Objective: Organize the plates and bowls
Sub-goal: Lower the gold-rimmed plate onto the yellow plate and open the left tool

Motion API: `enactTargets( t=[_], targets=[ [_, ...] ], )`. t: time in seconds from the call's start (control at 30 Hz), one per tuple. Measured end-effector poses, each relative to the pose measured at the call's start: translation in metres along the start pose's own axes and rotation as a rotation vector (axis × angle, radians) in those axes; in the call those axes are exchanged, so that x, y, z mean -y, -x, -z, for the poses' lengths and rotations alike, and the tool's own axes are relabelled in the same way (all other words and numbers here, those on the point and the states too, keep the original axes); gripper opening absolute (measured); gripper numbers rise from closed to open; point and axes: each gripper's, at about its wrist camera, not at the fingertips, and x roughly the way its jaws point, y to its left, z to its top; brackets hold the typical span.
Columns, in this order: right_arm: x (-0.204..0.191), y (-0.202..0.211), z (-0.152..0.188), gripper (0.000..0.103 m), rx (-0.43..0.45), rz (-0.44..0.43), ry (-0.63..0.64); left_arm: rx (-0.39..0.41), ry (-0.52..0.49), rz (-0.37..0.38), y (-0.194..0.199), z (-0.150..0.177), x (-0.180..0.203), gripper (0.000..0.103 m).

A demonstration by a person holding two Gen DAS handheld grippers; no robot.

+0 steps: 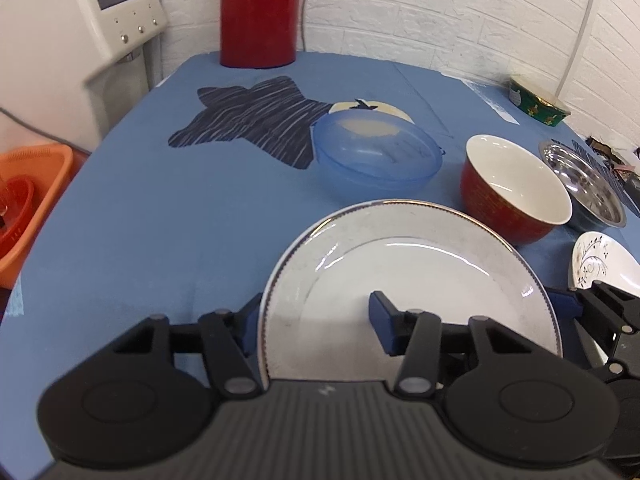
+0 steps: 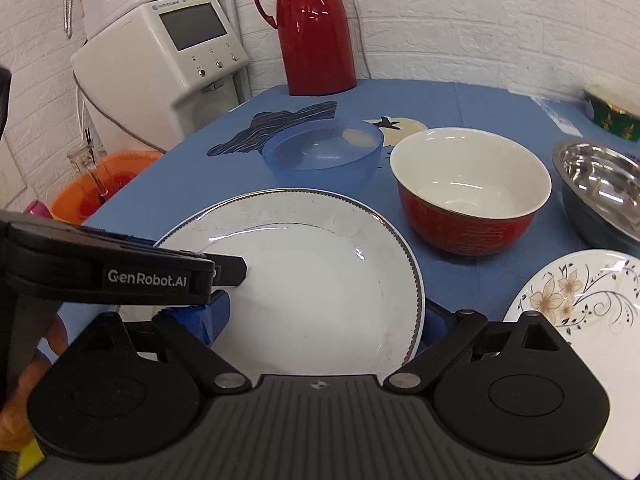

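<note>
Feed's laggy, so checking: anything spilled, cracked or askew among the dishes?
No spills or cracks visible. One oddity: both hand-held grippers, left and right, straddle opposite rims of the same white plate.

Floral plate (image 2: 580,300) cut by the right edge, white plate's (image 2: 304,280) near rim behind the hand-held gripper body

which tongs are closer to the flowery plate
Right. The right tongs straddle the right rim of the white plate, just beside the floral plate. The left tongs straddle its left rim, on the far side from the floral plate.
</note>
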Motion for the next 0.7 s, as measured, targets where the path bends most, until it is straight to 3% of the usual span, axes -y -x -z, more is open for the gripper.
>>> enactTargets(
  t=[0.47, 0.7],
  targets=[
    [-0.022, 0.028, -0.021, 0.083, 0.083, 0.031, 0.036, 0.053, 0.053, -0.002, 0.036, -0.02, -0.007, 0.05],
    [-0.035, 0.062, -0.008, 0.083, 0.096, 0.001, 0.043, 0.067, 0.05, -0.005, 0.074, 0.0, -0.006, 0.05]
  ],
)
